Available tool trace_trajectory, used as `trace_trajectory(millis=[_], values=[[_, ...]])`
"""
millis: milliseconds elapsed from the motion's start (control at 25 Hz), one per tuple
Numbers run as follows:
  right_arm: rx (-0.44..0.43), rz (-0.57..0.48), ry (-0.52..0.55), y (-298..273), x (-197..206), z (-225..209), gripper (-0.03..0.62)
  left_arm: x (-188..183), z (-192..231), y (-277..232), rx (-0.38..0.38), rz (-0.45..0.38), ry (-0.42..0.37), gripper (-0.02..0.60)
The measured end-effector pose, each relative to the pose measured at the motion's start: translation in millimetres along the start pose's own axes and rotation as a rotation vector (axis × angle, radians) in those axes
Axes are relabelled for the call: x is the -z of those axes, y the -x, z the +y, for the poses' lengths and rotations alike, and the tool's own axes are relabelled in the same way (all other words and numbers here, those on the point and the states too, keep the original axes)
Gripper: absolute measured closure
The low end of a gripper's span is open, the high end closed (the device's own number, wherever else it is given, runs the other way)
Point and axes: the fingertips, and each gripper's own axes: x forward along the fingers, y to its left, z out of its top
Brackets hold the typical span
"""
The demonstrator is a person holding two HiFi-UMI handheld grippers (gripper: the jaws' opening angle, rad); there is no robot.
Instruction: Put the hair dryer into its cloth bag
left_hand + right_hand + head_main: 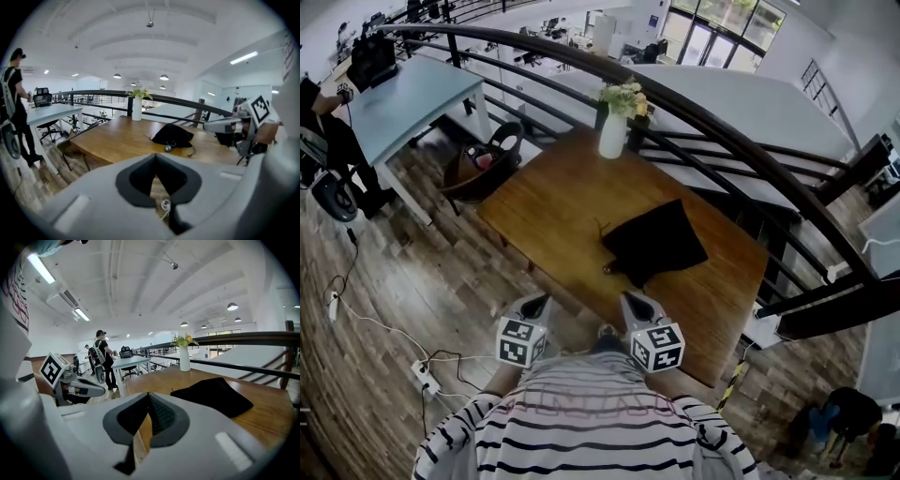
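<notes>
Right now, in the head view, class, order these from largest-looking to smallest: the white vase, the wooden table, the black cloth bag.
1. wooden table
2. black cloth bag
3. white vase

Wooden table (544, 211): near and left stretches bare, so the approach from the near edge is open. Left gripper (536, 302) and right gripper (630, 300) are held there side by side, jaws together, nothing between them.

Black cloth bag (656, 242) lies right of centre, with a small dark piece (168, 148) at its near edge (can't tell what).

White vase (613, 136) stands upright at the far edge, well apart from the bag.

Curved railing (741, 141) closes off the far and right sides.

Chair (483, 169) stands just beside the table's left end.
</notes>
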Motion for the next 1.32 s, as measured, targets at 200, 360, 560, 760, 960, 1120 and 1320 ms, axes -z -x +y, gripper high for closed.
trace_trajectory(millis=[200,360,560,760,960,1120,1320], values=[[-0.010,0.000,0.010,-2.1,-1.7,3.3,0.594,3.4,-1.7,3.4,-0.002,0.010,0.004,0.578],[-0.008,0.006,0.023,-3.6,-0.1,1.8,0.594,5.7,-3.3,3.7,-0.005,-0.003,0.018,0.578],[-0.015,0.001,0.030,-8.4,-0.5,-2.2,0.594,5.0,-2.8,0.5,-0.012,-0.018,0.032,0.578],[-0.018,-0.009,0.036,-11.0,-3.7,-6.6,0.594,1.5,-4.4,-1.6,-0.019,-0.026,0.034,0.578],[-0.030,-0.016,0.043,-10.9,-5.6,-7.9,0.594,-0.4,-7.6,-2.9,-0.020,-0.024,0.023,0.578],[-0.042,-0.018,0.047,-12.7,-6.6,-9.9,0.594,-3.1,-4.8,-7.6,-0.025,-0.022,0.022,0.578],[-0.039,-0.014,0.047,-12.0,-5.2,-14.5,0.594,-3.1,-7.5,-11.8,-0.020,-0.022,0.040,0.578]])
